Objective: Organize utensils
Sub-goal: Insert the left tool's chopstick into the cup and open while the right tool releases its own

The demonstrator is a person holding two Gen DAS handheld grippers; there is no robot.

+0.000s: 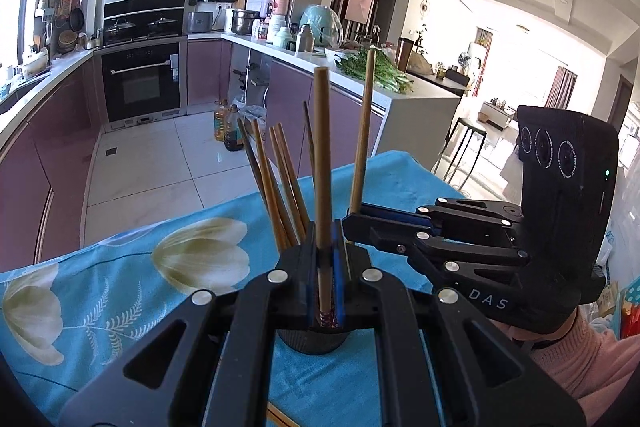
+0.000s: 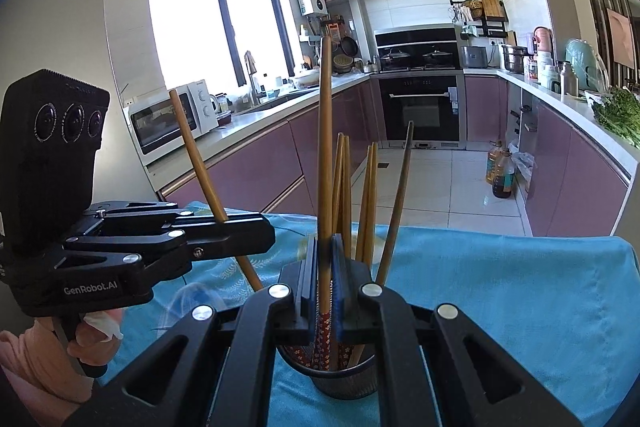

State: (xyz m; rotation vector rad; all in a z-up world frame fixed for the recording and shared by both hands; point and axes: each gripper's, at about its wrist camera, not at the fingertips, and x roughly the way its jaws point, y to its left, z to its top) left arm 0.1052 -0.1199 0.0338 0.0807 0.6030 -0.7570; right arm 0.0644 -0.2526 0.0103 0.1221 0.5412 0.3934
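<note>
A black mesh holder (image 2: 344,375) (image 1: 312,341) stands on the blue cloth with several wooden chopsticks (image 2: 370,203) (image 1: 280,187) upright in it. My left gripper (image 1: 326,255) is shut on one chopstick (image 1: 323,155), whose patterned lower end hangs just above the holder's mouth. In the right wrist view the left gripper (image 2: 266,231) comes in from the left with that chopstick (image 2: 196,155) leaning. My right gripper (image 2: 324,259) is shut on another chopstick (image 2: 325,147); its patterned end dips into the holder. The right gripper (image 1: 352,223) also shows beside the left one, gripping its stick (image 1: 362,131).
The blue flowered cloth (image 1: 120,291) covers the table, whose far edge drops to a tiled floor (image 1: 160,163). One loose chopstick (image 1: 280,419) lies on the cloth near me. Oil bottles (image 2: 500,171) stand on the floor by purple cabinets. A stool (image 1: 468,147) is off the right corner.
</note>
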